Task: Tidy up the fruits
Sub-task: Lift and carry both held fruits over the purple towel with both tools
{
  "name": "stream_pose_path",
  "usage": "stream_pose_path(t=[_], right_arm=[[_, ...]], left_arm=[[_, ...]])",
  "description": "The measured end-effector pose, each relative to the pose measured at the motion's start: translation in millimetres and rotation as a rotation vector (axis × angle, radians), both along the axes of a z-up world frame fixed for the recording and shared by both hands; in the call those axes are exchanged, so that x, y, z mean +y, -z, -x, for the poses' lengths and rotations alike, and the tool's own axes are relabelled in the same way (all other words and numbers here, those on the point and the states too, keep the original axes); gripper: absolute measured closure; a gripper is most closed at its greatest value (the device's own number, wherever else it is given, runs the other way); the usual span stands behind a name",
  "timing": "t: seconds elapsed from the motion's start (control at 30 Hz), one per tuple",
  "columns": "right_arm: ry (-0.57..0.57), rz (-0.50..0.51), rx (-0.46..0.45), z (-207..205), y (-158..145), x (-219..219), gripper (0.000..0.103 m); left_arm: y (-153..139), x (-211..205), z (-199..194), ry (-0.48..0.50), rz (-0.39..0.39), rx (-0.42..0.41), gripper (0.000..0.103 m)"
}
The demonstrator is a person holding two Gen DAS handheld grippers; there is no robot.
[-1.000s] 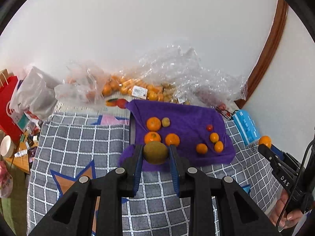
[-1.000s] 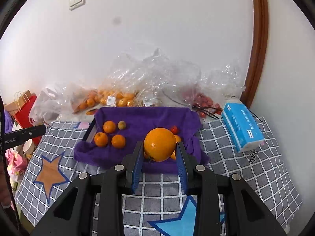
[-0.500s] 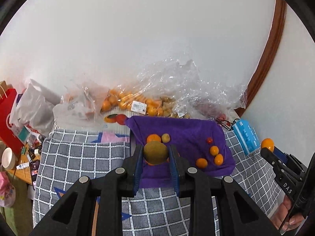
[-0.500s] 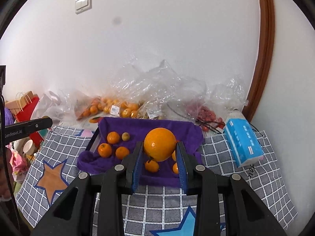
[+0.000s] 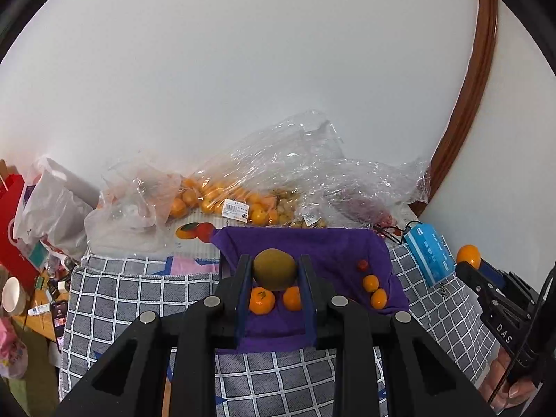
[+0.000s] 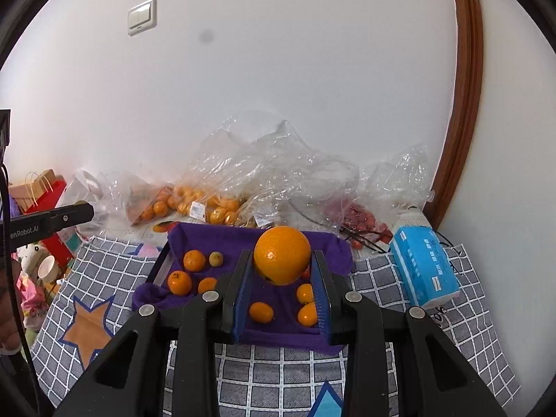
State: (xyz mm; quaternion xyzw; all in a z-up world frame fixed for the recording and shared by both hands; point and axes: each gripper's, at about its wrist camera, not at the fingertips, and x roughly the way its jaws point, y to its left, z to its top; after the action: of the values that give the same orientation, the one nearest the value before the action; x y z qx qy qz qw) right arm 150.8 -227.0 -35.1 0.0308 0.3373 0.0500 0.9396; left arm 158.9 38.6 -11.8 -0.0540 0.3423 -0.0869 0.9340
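The left gripper (image 5: 274, 276) has its pads pressed on both sides of a brownish-green round fruit (image 5: 274, 268), carried in the air above the purple cloth (image 5: 323, 243). Just below that fruit, between the fingers, two small oranges (image 5: 261, 300) lie on the cloth; further out to the tool's right sit a few more small orange fruits and one tiny red one (image 5: 362, 264).

The right gripper (image 6: 282, 271) is clamped on a large orange (image 6: 281, 254), likewise held clear of the cloth. Under it and between its fingers lie three small orange fruits (image 6: 260, 312); off to its left are three more oranges and a small yellowish fruit (image 6: 215, 259), possibly a loquat, though it is too small to tell.

Beyond the cloth, clear plastic bags (image 6: 264, 173) of fruit are piled against the wall. A blue tissue pack (image 6: 424, 267) lies to the right on the checked blanket (image 6: 278, 365).
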Motion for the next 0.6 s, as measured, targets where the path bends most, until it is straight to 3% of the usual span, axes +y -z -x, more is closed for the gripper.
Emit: stream_pose_path(t=[0.6], right_arm=[[-0.005, 0.024, -0.030, -32, -4, -2, 0.070]], left_arm=[[-5, -9, -25, -0.017, -0.020, -0.006, 0.078]])
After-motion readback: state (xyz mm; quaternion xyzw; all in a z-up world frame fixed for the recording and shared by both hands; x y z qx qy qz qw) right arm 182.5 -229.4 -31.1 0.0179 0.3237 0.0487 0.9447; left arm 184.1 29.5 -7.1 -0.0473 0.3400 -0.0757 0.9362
